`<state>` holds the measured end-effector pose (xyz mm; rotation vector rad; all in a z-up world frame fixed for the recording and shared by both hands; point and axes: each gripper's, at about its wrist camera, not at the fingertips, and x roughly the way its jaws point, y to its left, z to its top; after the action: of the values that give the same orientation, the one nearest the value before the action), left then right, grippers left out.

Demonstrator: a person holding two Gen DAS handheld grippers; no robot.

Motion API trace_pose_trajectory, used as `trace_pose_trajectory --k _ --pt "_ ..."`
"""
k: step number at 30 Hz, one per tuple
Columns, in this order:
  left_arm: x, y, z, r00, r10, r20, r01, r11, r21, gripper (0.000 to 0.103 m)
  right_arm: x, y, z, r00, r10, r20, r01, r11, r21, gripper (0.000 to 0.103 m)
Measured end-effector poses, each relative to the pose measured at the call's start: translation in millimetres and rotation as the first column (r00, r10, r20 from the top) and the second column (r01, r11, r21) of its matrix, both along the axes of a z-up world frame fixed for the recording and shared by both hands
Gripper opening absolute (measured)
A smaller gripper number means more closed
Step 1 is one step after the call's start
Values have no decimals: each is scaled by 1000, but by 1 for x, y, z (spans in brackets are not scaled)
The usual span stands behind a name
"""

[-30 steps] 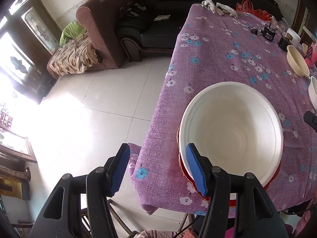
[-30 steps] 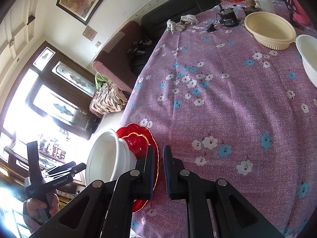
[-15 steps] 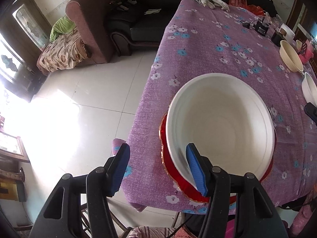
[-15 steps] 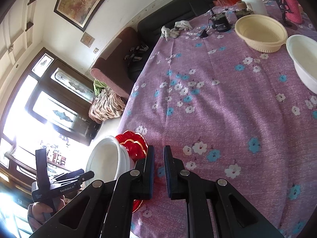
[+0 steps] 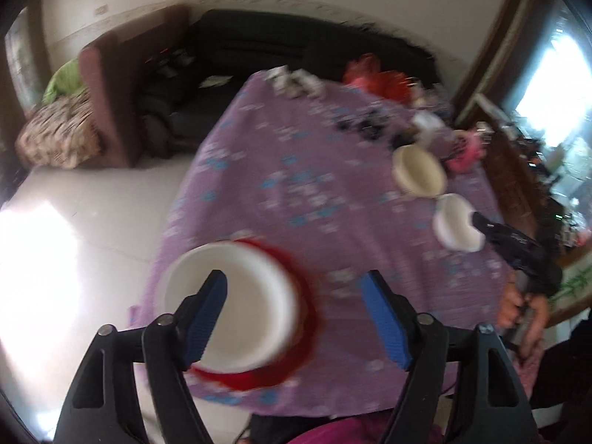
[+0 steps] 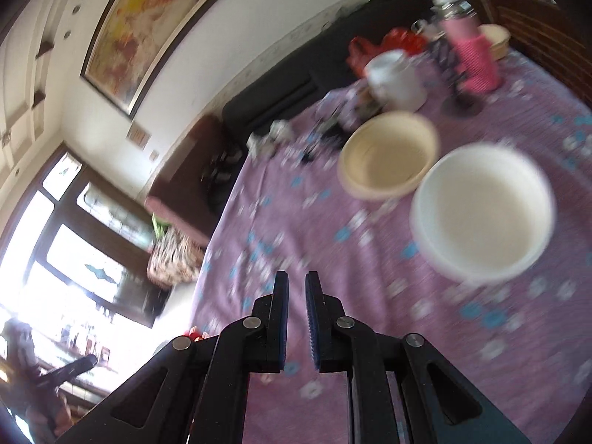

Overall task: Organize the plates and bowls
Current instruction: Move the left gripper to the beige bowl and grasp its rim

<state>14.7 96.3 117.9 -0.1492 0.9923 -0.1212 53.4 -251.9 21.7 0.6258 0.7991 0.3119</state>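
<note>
A white bowl (image 5: pixel 236 303) sits on a red plate (image 5: pixel 296 366) at the near left corner of the purple flowered table (image 5: pixel 296 192). My left gripper (image 5: pixel 296 318) is open and empty, raised above them. A second white bowl (image 6: pixel 481 214) and a cream bowl (image 6: pixel 388 155) stand together further along the table; both show small in the left wrist view, the white one (image 5: pixel 457 224) and the cream one (image 5: pixel 418 172). My right gripper (image 6: pixel 296 322) is nearly shut and empty, to the left of the second white bowl. Both views are blurred.
A white jar (image 6: pixel 396 77), a pink bottle (image 6: pixel 475 61), a red bag (image 6: pixel 384 46) and small clutter stand at the table's far end. A black sofa (image 5: pixel 296 48) and brown armchair (image 5: pixel 111 92) lie beyond. The table's left edge drops to white floor (image 5: pixel 92 214).
My left gripper has pulled up and back, swinging right, so the bowl and plate look smaller. My right gripper has swung right toward the second white bowl and cream bowl.
</note>
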Motion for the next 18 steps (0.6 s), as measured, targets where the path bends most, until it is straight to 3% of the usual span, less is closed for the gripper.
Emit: trace_pose_trajectory --k 3,7,14,18 --pt "19 -62 11 996 -77 38 80 994 -76 79 7 -37 15 999 -35 22 35 999 15 11" --pt "62 -130 13 993 -102 63 111 980 -165 82 21 -75 34 997 -63 40 62 998 23 11" --pt "165 -196 -26 991 95 96 -88 993 -77 82 79 -116 36 999 -44 -3 44 998 37 17" --pt "215 -209 -72 989 151 12 -149 986 -71 82 129 -126 9 997 -8 -83 13 998 60 20"
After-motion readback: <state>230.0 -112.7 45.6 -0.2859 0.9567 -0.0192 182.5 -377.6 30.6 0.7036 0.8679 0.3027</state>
